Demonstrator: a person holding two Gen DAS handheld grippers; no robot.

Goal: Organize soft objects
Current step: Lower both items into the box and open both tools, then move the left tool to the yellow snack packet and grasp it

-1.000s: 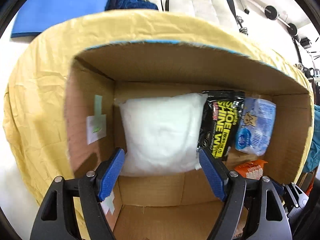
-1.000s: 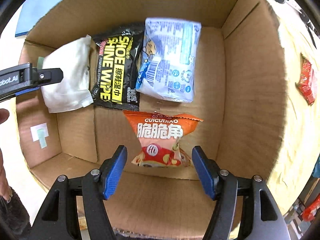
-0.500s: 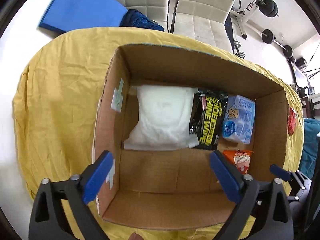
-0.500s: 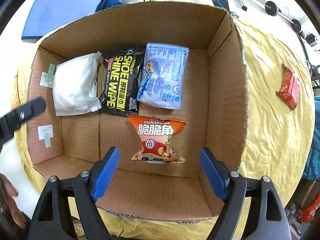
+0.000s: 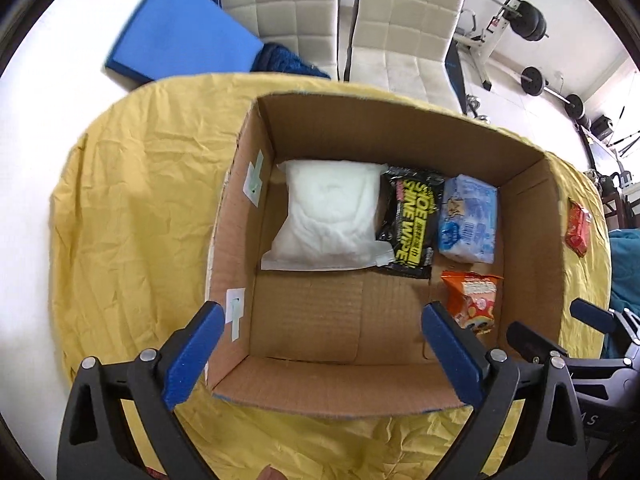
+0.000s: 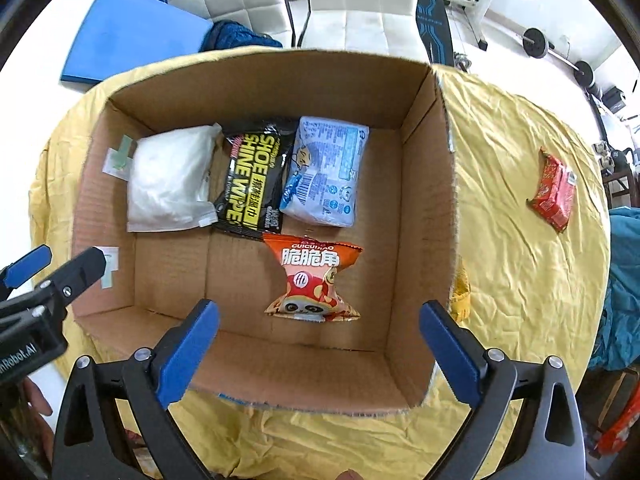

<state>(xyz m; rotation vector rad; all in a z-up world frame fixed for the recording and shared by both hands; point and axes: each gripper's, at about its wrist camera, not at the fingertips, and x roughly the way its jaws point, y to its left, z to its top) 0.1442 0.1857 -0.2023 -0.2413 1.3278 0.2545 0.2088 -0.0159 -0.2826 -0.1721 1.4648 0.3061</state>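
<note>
Packets lie flat on the floor of the box: a white pouch, a black wipe pack and a blue pack side by side along its far wall, long axes running far to near, with an orange snack bag nearer, print upright. Box floor left of the snack bag is bare. One red packet sits on the yellow cloth, well right of the box. Both grippers point down over its near rim, the left gripper wide open; the right gripper has just been opening, nothing between its jaws
</note>
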